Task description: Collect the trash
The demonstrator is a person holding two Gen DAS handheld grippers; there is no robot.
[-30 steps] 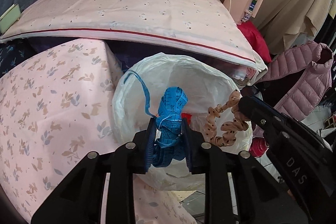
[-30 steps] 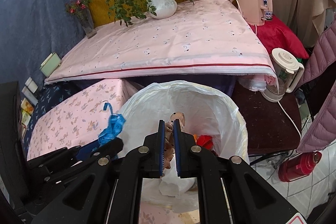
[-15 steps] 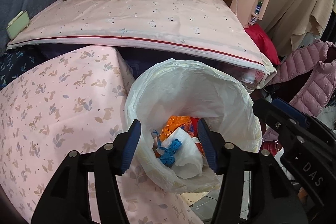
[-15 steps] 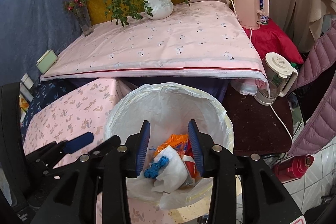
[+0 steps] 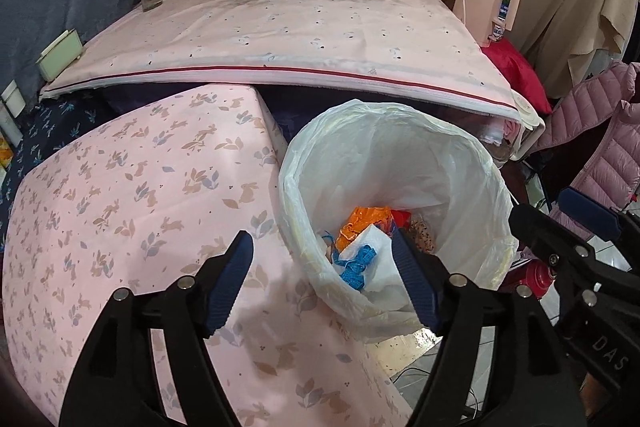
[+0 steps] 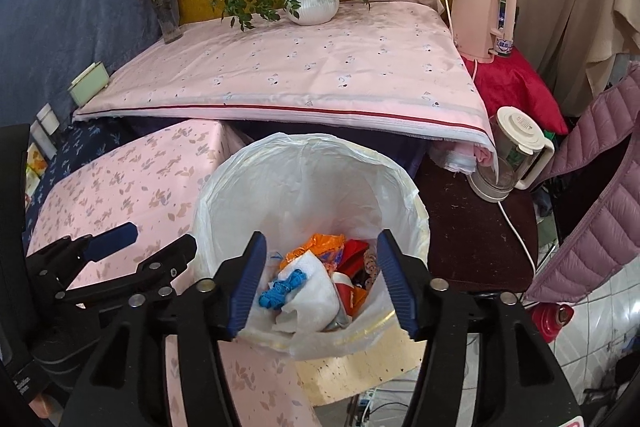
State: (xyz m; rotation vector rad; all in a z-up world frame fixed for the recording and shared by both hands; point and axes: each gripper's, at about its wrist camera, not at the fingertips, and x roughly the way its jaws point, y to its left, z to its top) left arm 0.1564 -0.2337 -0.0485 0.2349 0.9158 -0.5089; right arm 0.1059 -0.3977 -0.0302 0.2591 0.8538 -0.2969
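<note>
Now, left gripper (image 5: pixel 322 267): jaws spreading, nothing between them; the blue tape it was pinching a second ago is gone from its pads.
Right gripper (image 6: pixel 320 273): likewise widening and empty, its beige scrap released.
Blue tape (image 6: pixel 280 289): lying on white paper inside the lined bin (image 6: pixel 404 187).
Meaning: both pieces are sitting in the bin; both grippers are free for any remaining trash.

One lined bin (image 6: pixel 224 195), two kettles (image 6: pixel 482 19), perhaps five scraps (image 6: pixel 284 287).
</note>
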